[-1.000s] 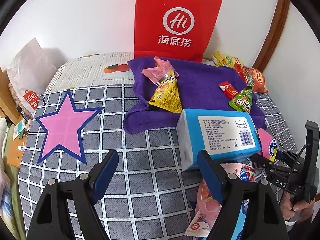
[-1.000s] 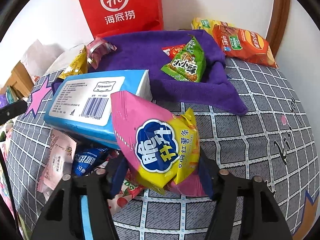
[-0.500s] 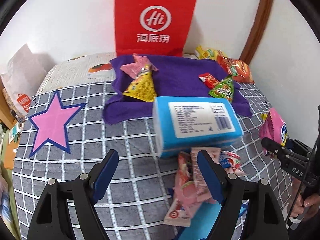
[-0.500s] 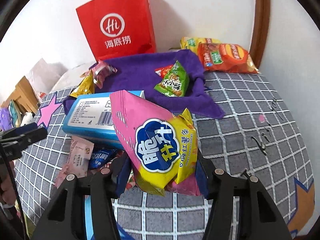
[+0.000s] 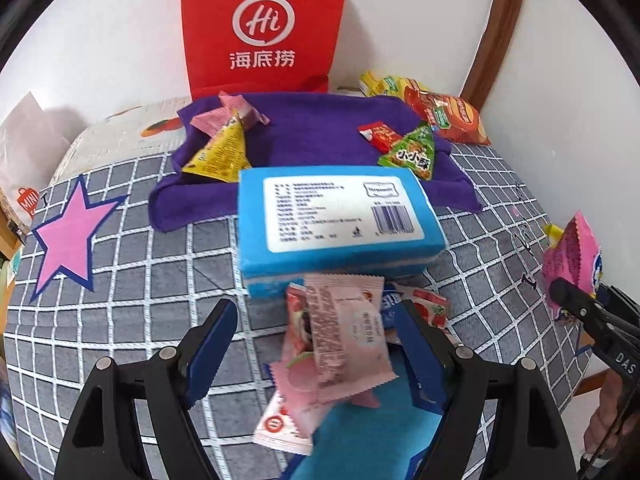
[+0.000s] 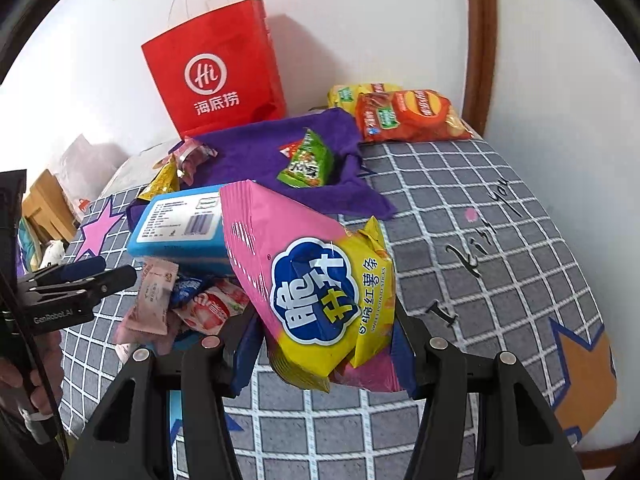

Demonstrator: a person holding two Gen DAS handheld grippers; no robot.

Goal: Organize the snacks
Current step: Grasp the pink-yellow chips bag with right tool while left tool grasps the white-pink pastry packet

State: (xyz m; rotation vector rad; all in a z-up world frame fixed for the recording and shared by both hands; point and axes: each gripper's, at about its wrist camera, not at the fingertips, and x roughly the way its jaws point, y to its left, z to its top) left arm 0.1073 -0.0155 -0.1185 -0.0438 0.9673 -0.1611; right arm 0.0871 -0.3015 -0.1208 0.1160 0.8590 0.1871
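One view alone shows pink snack bag label (right gripper clamped).

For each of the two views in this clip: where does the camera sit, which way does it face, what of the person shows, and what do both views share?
Left wrist: rides the left tongs, angled down over pink snack packets toward the blue tissue pack; open, holding nothing; the right tongs and a hand show at the right edge.
Right wrist: rides the right tongs, shut on a sweet potato sticks bag; the left tongs enter at left.
Shared: tissue pack, purple towel, red paper bag.
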